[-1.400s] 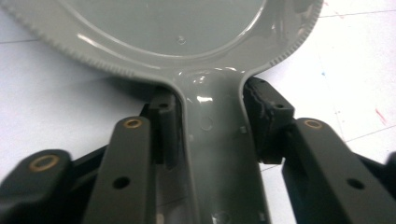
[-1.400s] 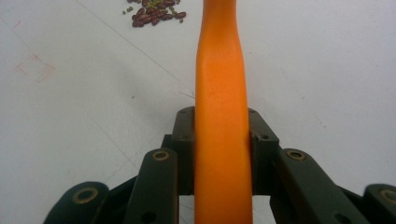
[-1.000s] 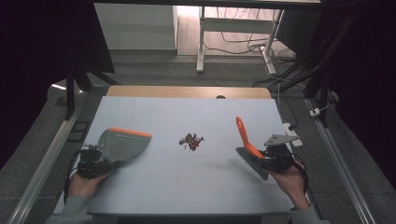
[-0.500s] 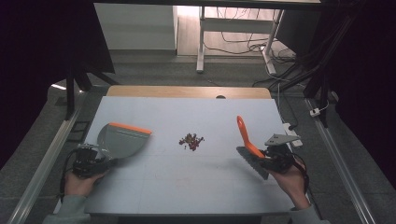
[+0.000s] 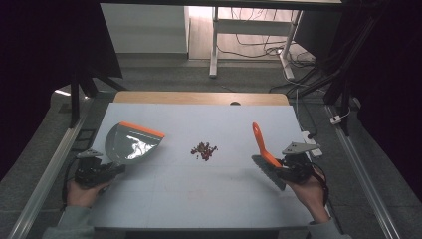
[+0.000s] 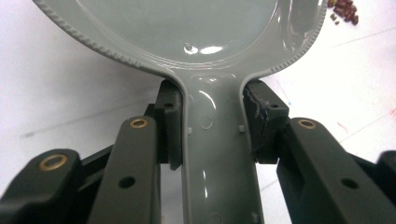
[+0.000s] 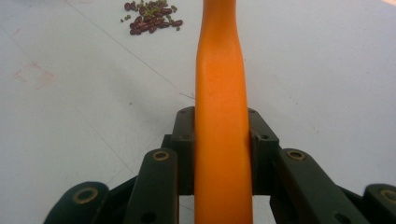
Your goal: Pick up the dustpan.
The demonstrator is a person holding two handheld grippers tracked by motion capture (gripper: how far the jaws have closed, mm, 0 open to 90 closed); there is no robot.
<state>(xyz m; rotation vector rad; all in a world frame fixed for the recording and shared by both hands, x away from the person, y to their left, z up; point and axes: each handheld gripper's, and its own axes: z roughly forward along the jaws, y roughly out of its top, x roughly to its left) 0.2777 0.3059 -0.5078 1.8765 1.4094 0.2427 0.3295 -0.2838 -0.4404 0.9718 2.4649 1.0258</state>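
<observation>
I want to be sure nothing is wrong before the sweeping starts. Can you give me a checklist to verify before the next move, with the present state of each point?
1. Left gripper shut on the dustpan handle: ok.
2. Right gripper shut on the brush handle: ok.
3. Pile of beans lies between dustpan and brush: ok.
4. Dustpan's orange edge faces the beans: ok.
5. Dustpan edge flat on the table: cannot tell.
6. Brush bristles down on the table behind the beans: not ok, the brush is off to the side, apart from the pile.
</observation>
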